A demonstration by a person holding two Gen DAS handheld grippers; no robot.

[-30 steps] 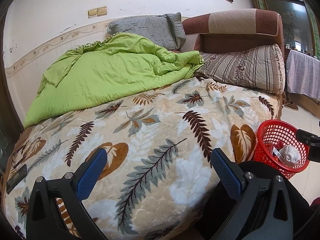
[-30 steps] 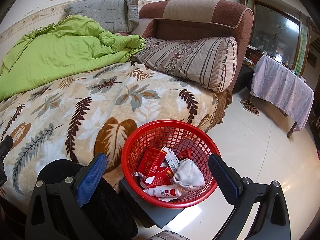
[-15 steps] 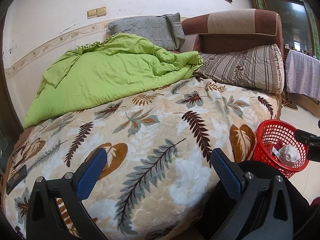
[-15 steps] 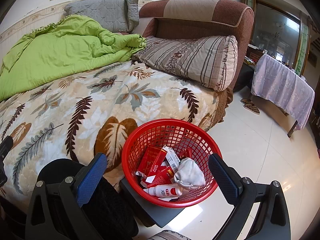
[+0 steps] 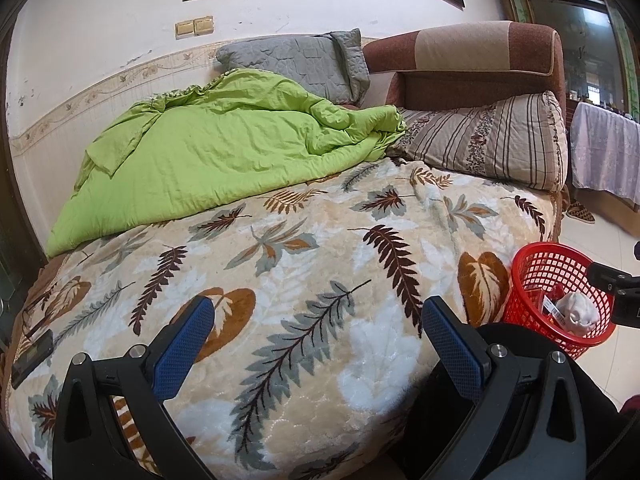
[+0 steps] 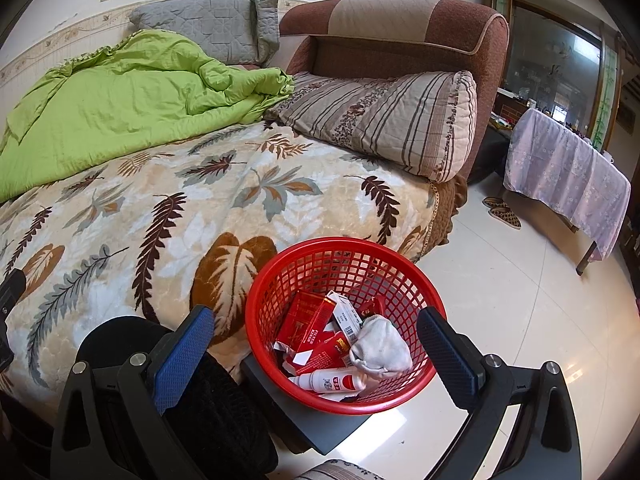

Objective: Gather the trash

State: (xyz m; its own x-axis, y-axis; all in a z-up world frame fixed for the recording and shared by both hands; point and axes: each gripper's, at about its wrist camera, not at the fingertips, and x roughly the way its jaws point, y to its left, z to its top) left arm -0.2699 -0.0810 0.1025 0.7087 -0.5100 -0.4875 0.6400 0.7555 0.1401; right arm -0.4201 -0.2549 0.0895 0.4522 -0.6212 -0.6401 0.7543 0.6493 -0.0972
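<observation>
Red basket (image 6: 346, 322) touches the bed edge (image 6: 424, 216); both hand-held grippers (image 5: 316, 338) (image 6: 314, 340) spread, holding nothing.

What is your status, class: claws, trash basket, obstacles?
Left claw open over the bed. Right claw open, empty, above red basket holding cartons, a tube, white wad. Nothing blocking.

Soft daylight, sharp centre, bent edges

Even daylight fills both my views; beyond my right tongs the floor (image 6: 500, 300) shines with pale glare, brightest just behind them. Shadows under my tongs are faint. Everything ahead is crisp, but the fisheye curves the wall (image 5: 100, 40) and blackens the corners.
</observation>
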